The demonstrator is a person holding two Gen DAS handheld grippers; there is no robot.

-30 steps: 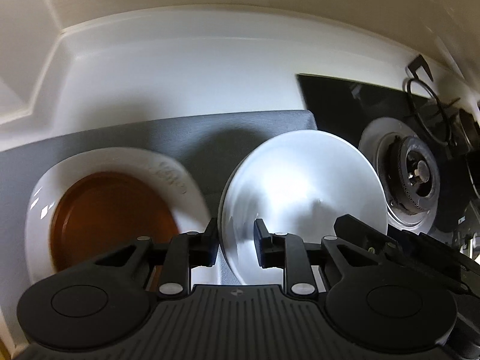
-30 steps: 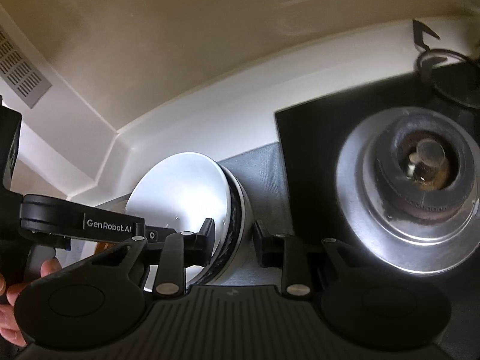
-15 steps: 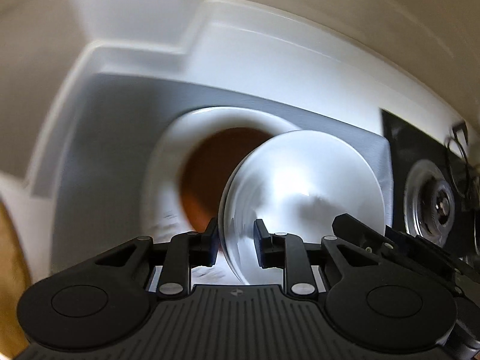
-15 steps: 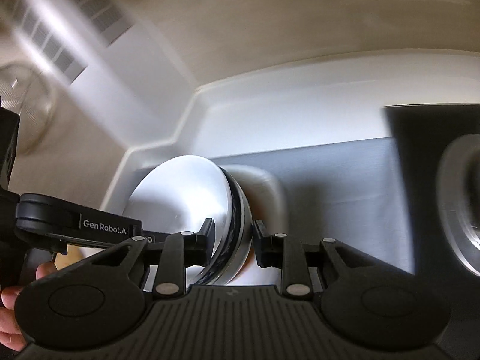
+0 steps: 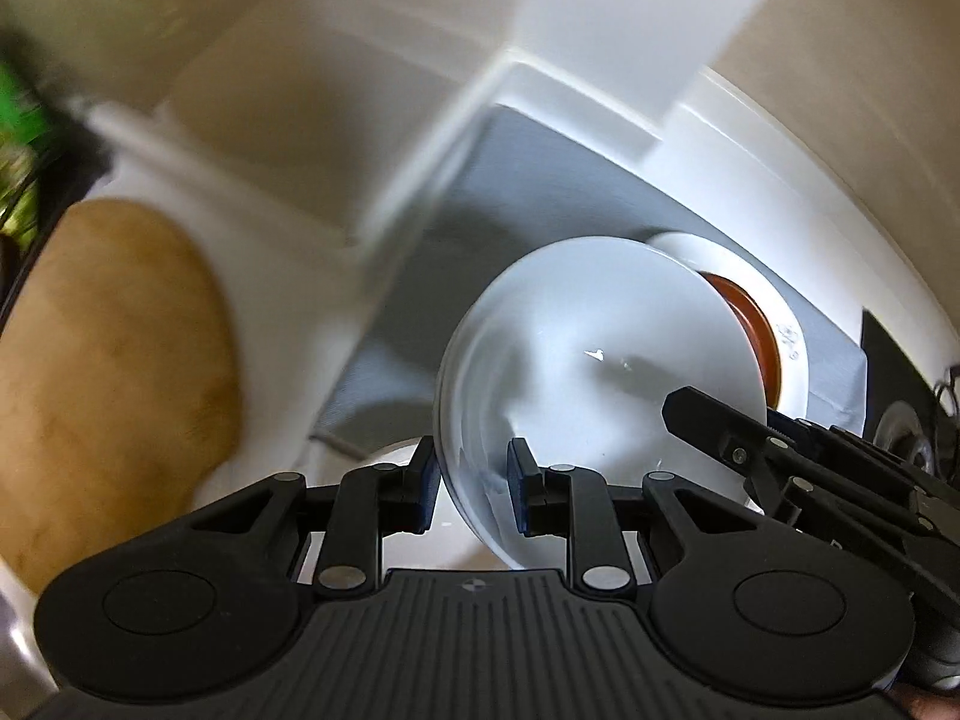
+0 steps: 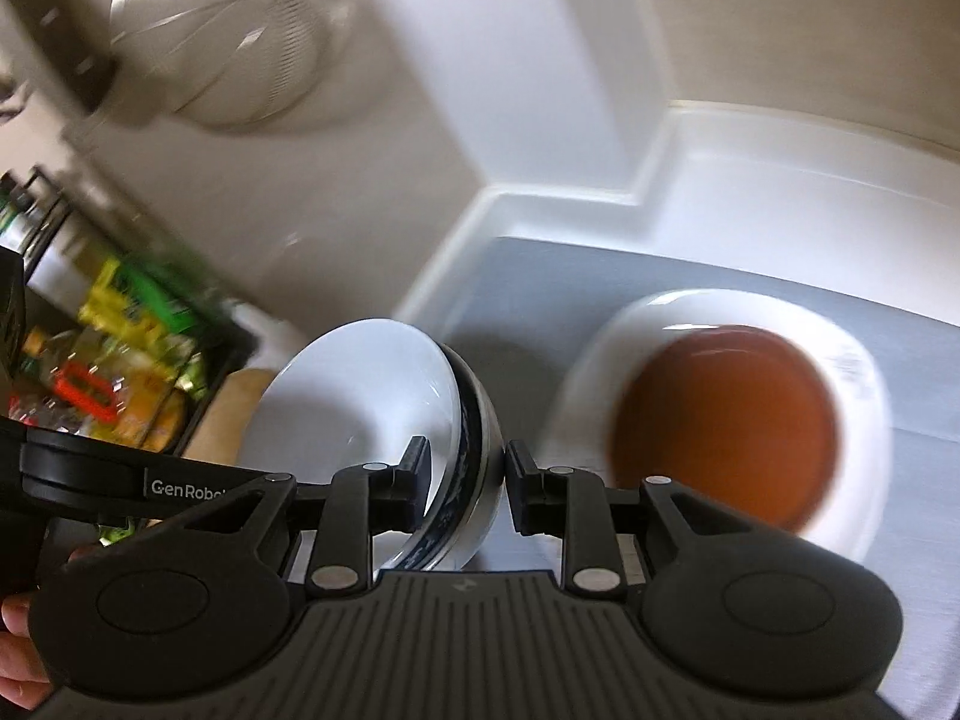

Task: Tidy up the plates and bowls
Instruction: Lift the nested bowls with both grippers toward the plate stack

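Note:
My left gripper (image 5: 469,480) and my right gripper (image 6: 468,483) are each shut on opposite rims of a white bowl (image 5: 594,372) with a dark blue patterned outside (image 6: 360,414), held tilted in the air. Behind it, a brown plate (image 6: 726,420) lies on a white plate (image 6: 636,330) on the grey mat (image 6: 600,276). In the left wrist view the stacked plates (image 5: 780,330) peek out behind the bowl, and the right gripper's arm (image 5: 810,456) crosses at the lower right.
A wooden cutting board (image 5: 114,372) lies left of the mat (image 5: 510,180). A rack of colourful packets (image 6: 114,360) and a metal strainer (image 6: 222,36) are at the left. The black stove (image 5: 900,348) edge is at the far right. White counter walls surround the mat.
Both grippers have swung left with the bowl: the stove has slid out of view, the stacked plates have passed to the right, and the cutting board and rack have come into view.

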